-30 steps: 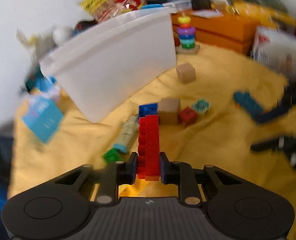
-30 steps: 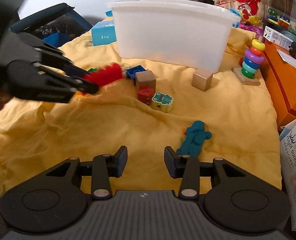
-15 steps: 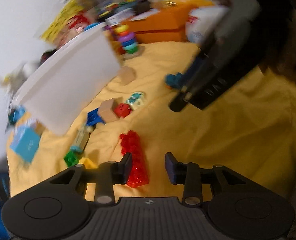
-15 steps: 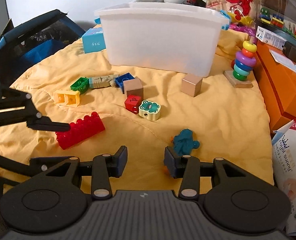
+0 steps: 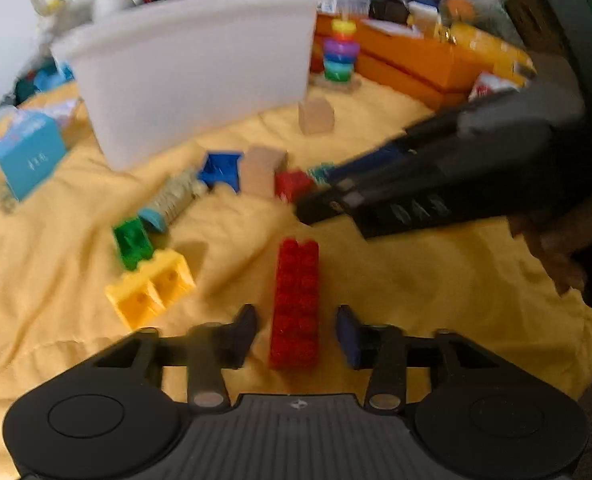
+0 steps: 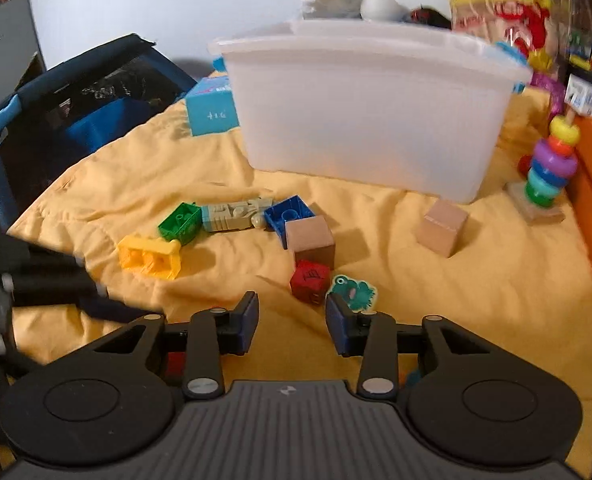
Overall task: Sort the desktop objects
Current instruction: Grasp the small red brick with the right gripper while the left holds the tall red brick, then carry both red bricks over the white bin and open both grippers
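So the long red brick (image 5: pixel 296 300) lies flat on the yellow cloth (image 5: pixel 416 280), right between the left gripper (image 5: pixel 296 332) fingers, which are closing but have gaps on both sides, not touching it. A second ago they were clamped on it, lifted; now it's down. Left of the red brick sit a yellow brick (image 5: pixel 150 292) and a green brick (image 5: pixel 132 242), close by. Beyond it is bare cloth, then a small cluster, then the white bin (image 5: pixel 200 72). The right gripper (image 6: pixel 292 320), fingers apart and closing on nothing, has moved in over the red cube (image 6: pixel 310 282) and frog piece (image 6: pixel 352 292), away from the teal toy.
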### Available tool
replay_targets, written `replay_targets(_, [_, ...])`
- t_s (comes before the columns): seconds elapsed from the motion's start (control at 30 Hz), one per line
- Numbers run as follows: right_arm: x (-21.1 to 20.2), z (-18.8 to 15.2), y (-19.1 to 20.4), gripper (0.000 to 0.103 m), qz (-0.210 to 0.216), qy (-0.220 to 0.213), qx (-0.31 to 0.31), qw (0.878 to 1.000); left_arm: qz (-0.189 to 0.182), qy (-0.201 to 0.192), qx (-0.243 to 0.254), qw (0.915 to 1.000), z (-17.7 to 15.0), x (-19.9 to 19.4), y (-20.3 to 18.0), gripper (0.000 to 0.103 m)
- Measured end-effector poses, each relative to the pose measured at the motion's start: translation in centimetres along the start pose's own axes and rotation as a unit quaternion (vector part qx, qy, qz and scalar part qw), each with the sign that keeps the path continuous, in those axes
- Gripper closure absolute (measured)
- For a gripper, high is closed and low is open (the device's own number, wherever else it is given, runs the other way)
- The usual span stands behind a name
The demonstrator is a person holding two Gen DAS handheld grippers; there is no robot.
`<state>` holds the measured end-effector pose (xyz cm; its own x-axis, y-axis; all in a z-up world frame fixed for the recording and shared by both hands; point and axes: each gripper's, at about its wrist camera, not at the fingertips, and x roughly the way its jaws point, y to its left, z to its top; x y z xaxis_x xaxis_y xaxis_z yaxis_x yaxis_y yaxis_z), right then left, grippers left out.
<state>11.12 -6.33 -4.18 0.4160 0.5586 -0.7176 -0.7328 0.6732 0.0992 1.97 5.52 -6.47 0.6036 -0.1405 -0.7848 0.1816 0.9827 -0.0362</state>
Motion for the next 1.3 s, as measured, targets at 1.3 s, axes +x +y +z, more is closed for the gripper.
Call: replay_targets(1.3, [-7.2,0.8,-1.1,0.077,-0.049,-0.072,-0.035,0.996,0.056,-0.146,-0.018,0.9875,9.1,-7.7,3.4,0.076])
